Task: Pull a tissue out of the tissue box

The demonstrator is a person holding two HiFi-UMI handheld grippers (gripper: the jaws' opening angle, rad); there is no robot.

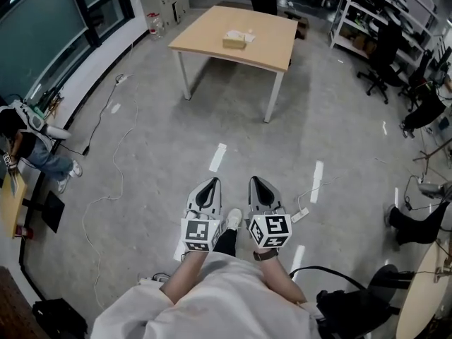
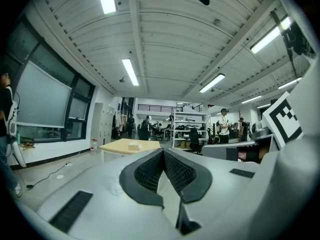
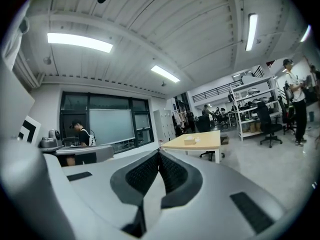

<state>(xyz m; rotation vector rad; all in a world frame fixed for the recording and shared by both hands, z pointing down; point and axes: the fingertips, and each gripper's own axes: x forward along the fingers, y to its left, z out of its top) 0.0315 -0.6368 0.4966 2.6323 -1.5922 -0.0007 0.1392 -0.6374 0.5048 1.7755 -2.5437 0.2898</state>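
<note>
The left gripper [image 1: 212,182] and the right gripper [image 1: 253,180] are held side by side over the floor [image 1: 141,140], each clenched with nothing between its jaws. The tissue box [image 1: 234,39] is set on the table [image 1: 272,44], well apart from both.

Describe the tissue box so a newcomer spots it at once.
Across the grey floor stands one light wooden table on white legs. Near its middle sits the tissue box, a low tan block; the only neighbour is a smaller white item at its side.
</note>
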